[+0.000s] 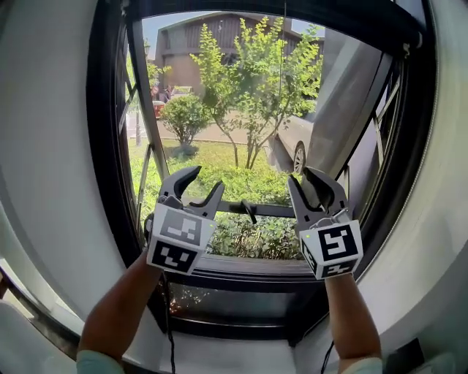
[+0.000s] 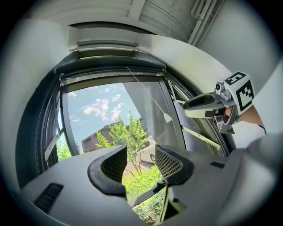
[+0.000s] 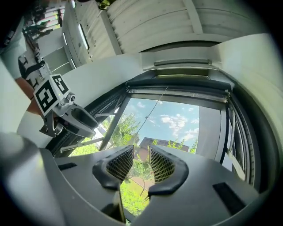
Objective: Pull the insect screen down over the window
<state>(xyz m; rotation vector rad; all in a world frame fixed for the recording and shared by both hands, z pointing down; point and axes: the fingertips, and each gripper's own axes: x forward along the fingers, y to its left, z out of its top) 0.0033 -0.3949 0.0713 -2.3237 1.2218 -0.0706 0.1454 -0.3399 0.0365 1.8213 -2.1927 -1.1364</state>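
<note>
The window has a black frame, and trees show through its opening. The insect screen is rolled up in a dark cassette along the top, also seen as the cassette and the cassette. A thin pull cord hangs from it; the cord ends in a small tab, and the cord slants down. My left gripper and right gripper are raised before the lower opening. Both are open, with nothing between the jaws and well below the cord.
A black horizontal bar with a small handle crosses the opening between the grippers. A grey swung-open sash panel fills the right side. A black sill lies below. White wall flanks the frame.
</note>
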